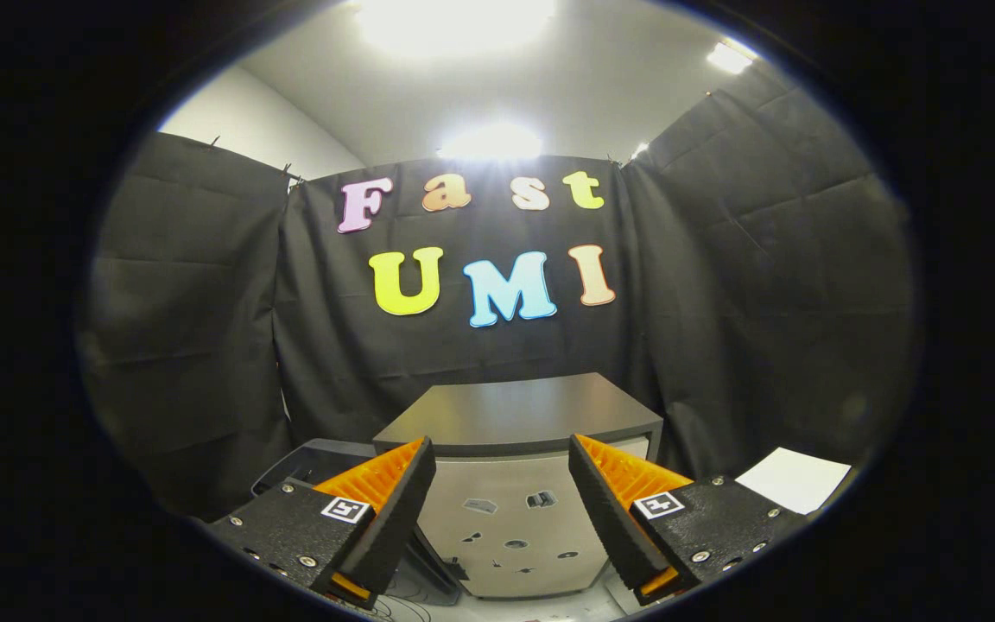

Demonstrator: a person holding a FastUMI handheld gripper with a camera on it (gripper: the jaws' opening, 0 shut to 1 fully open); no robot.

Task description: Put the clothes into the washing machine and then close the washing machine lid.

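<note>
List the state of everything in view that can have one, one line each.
Gripper: open, fingers spread apart, nothing between them.
Washing machine: upright beyond the fingers.
Washing machine lid: down, flat on top, shut as far as can be told.
Dark bin: beside the machine, behind one finger; contents cannot be told.
White sheet: lying flat by the other finger.

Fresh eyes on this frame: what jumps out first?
The washing machine stands dead ahead, just beyond the gripper, its dark lid shut flat on top and small stickers dotting its pale front. The jaws stand wide open with nothing between them, framing the machine's front. A white sheet lies off to the right, and a dark bin sits behind the left finger, beside the machine.
</note>
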